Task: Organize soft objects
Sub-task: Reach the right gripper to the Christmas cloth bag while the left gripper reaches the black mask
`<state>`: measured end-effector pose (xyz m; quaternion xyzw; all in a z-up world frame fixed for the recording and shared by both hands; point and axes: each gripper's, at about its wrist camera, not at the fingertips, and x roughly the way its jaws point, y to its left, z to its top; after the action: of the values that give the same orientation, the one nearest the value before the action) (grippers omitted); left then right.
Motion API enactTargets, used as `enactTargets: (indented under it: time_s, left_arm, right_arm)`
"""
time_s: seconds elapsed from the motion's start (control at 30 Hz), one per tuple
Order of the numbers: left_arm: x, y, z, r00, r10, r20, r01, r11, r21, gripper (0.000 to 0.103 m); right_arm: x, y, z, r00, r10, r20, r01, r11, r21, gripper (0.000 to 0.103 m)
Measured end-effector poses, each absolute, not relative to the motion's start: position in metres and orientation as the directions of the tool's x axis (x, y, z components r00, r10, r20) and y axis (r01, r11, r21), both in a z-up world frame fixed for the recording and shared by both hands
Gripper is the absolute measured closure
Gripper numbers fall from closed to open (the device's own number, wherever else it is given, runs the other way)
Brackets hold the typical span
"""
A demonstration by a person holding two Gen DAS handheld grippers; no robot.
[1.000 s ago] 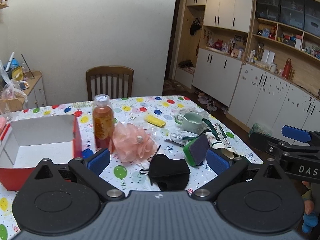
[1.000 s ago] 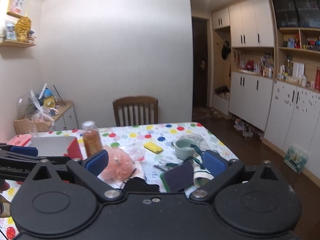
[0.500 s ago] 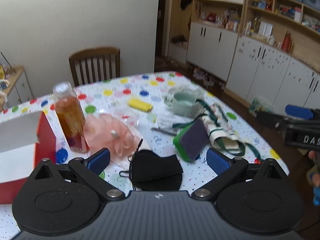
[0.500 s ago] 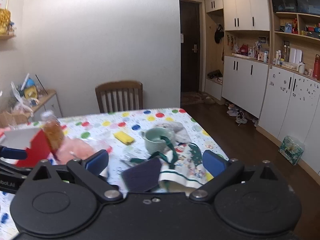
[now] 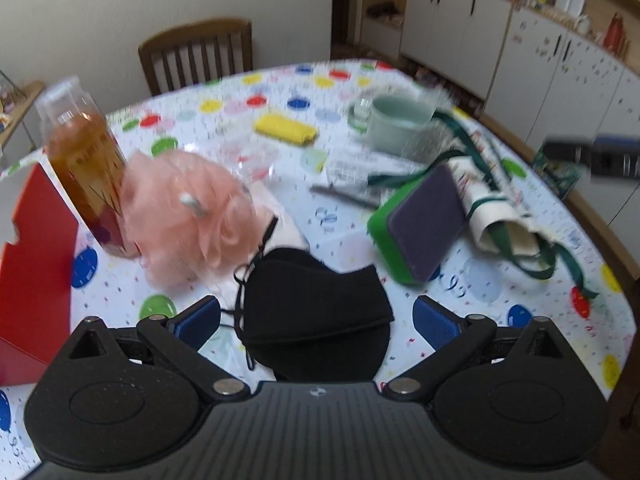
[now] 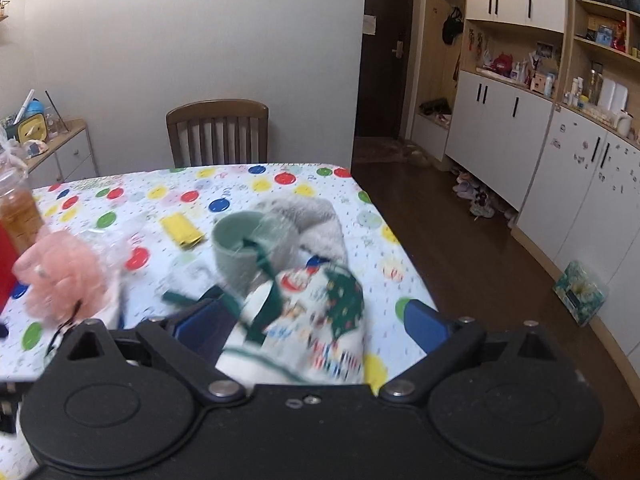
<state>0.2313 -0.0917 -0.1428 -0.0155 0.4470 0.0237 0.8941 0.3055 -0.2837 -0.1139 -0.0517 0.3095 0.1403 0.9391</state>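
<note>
- Now, left wrist view: left gripper (image 5: 316,316) wide open w/ nothing held, its blue pads either side of the black cloth face mask (image 5: 316,308) lying on the polka-dot tablecloth (image 5: 480,292). Pink mesh bath pouf (image 5: 188,216) sits just behind the mask, touching the amber liquid bottle (image 5: 86,160); green-and-purple sponge (image 5: 420,220) to the right, red cardboard box (image 5: 36,264) at left.
- Right wrist view (blurry): right gripper (image 6: 312,326) wide open, nothing gripped, over the white printed fabric bag w/ green straps (image 6: 316,320); pale green mug (image 6: 240,246) just behind it, yellow cloth (image 6: 181,231) nearby.
</note>
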Motion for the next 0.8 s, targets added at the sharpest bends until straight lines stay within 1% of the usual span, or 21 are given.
enactTargets:
  time_s: [0.1, 0.2, 0.3, 0.43, 0.53, 0.63, 0.73, 0.8]
  left_arm:
    - [0.243, -0.093, -0.157, 0.563, 0.041, -0.826, -0.086, 0.996, -0.009, 0.0]
    - [0.251, -0.094, -0.171, 0.532, 0.057, -0.845, -0.112, 0.994, -0.003, 0.0]
    - [0.255, -0.096, -0.181, 0.509, 0.07, -0.858, -0.123, 0.992, 0.008, 0.0]
    - [0.258, -0.095, -0.19, 0.489, 0.085, -0.868, -0.151, 0.988, 0.011, 0.0]
    - [0.261, -0.095, -0.194, 0.481, 0.088, -0.872, -0.169, 0.986, 0.006, 0.0]
    - [0.264, -0.095, -0.198, 0.473, 0.085, -0.877, -0.183, 0.983, -0.004, 0.0]
    - [0.267, -0.092, -0.2, 0.473, 0.071, -0.878, -0.201, 0.979, -0.029, 0.0]
    - [0.27, -0.091, -0.202, 0.469, 0.062, -0.881, -0.205, 0.978, -0.041, 0.0]
  right_arm:
    - [0.329, -0.281, -0.123, 0.741, 0.246, -0.625, -0.311, 0.95, 0.004, 0.004]
    - [0.345, -0.28, -0.133, 0.703, 0.273, -0.657, -0.321, 0.946, 0.049, 0.004]
    - [0.342, -0.276, -0.138, 0.662, 0.337, -0.669, -0.387, 0.919, 0.08, 0.004]
    - [0.321, -0.264, -0.151, 0.618, 0.354, -0.702, -0.51, 0.86, -0.015, 0.004]
    - [0.312, -0.25, -0.165, 0.634, 0.316, -0.706, -0.538, 0.836, -0.109, 0.004]
    - [0.311, -0.238, -0.176, 0.65, 0.295, -0.7, -0.545, 0.823, -0.16, 0.004]
    - [0.311, -0.23, -0.185, 0.678, 0.251, -0.691, -0.538, 0.809, -0.235, 0.011]
    - [0.311, -0.23, -0.189, 0.687, 0.239, -0.686, -0.537, 0.804, -0.257, 0.018]
